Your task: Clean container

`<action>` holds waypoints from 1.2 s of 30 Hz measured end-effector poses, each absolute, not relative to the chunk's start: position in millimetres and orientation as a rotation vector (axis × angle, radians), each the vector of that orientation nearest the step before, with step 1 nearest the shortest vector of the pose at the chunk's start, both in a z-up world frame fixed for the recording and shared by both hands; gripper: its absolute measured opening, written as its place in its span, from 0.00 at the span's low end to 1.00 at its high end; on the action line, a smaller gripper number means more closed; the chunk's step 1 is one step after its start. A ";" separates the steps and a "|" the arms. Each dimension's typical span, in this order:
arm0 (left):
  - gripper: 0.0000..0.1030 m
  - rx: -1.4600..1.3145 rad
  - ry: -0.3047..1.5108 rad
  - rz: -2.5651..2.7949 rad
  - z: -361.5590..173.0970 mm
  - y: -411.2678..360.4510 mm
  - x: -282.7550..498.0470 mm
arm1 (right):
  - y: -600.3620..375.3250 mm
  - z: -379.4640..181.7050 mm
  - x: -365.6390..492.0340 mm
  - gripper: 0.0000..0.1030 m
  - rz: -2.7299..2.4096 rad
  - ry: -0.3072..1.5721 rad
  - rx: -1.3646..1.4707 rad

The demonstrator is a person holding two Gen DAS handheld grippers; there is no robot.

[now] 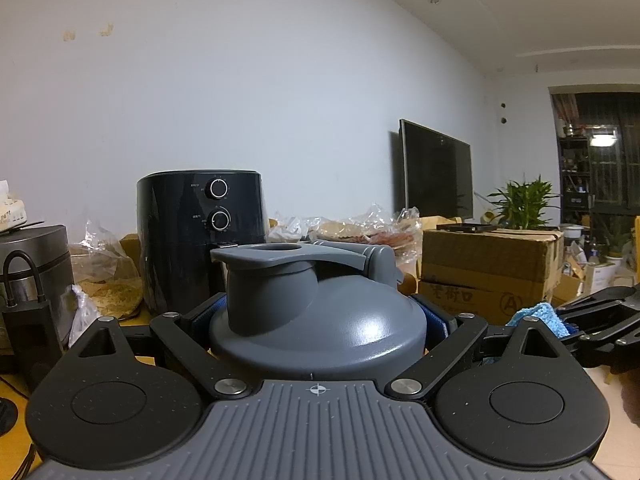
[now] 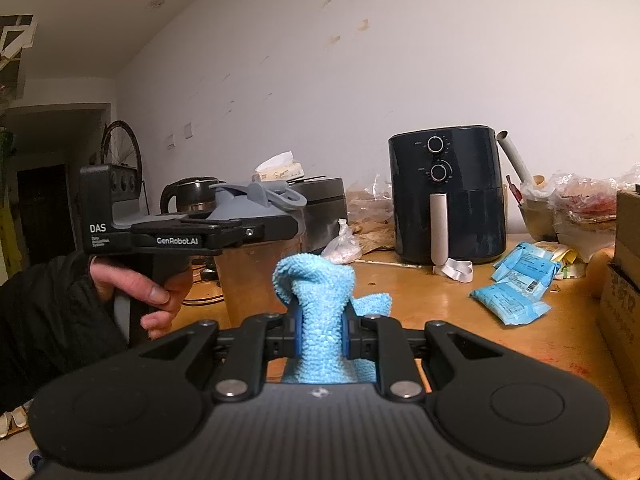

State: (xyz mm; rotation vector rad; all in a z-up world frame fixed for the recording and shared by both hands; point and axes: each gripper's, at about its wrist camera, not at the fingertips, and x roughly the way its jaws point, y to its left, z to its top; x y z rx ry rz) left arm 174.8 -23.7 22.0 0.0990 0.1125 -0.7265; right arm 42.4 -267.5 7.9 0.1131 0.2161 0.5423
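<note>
The left hand-held gripper point(image 1: 318, 320) clamps the grey-lidded container point(image 1: 316, 320); at its 3 o'clock, the right hand-held gripper point(image 2: 320, 332) pinches a blue cloth point(image 2: 320, 304).

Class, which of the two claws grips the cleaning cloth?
The right claw, pinching the blue cloth; the left claw clamps the grey-lidded container.

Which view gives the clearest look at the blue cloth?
The right wrist view. The blue cloth sits dead centre, pinched upright by the right gripper, its looped weave clear. The left wrist view shows only a small corner of it at the right edge, behind the grey lid that fills its centre.
</note>
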 end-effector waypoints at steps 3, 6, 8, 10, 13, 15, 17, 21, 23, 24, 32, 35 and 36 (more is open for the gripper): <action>0.92 0.099 0.115 -0.726 22.4 -23.7 175.0 | -263.6 8.2 45.5 0.14 0.551 0.217 0.108; 0.92 0.100 0.117 -0.726 23.0 -23.9 175.4 | -259.3 8.2 49.0 0.14 0.563 0.217 0.102; 0.92 0.101 0.121 -0.726 23.3 -23.8 175.5 | -255.7 7.9 52.5 0.14 0.572 0.219 0.097; 0.92 0.102 0.124 -0.726 23.8 -23.8 175.5 | -251.9 6.8 56.1 0.14 0.579 0.222 0.090; 0.92 0.104 0.130 -0.726 24.4 -23.9 176.4 | -246.1 4.1 62.5 0.14 0.591 0.229 0.083; 0.92 0.105 0.132 -0.726 24.6 -23.9 176.8 | -242.5 1.7 66.6 0.14 0.598 0.234 0.079; 0.92 0.106 0.133 -0.726 24.8 -23.8 177.1 | -238.9 -0.3 70.2 0.14 0.609 0.236 0.074; 0.92 0.109 0.137 -0.725 25.2 -23.9 176.6 | -232.5 -2.3 74.9 0.14 0.630 0.235 0.066; 0.92 0.110 0.137 -0.725 25.3 -24.1 176.8 | -229.6 -2.3 76.9 0.14 0.641 0.235 0.062; 0.92 0.110 0.138 -0.725 25.4 -24.1 176.8 | -228.1 -2.2 77.8 0.13 0.647 0.233 0.058; 0.93 0.114 0.140 -0.724 25.6 -24.0 177.4 | -214.1 0.8 85.0 0.12 0.691 0.223 0.020; 0.93 0.115 0.142 -0.723 25.8 -24.2 177.3 | -209.7 2.7 86.9 0.12 0.697 0.221 0.004; 0.93 0.114 0.143 -0.723 25.7 -24.3 177.5 | -209.0 3.3 87.4 0.13 0.697 0.223 -0.001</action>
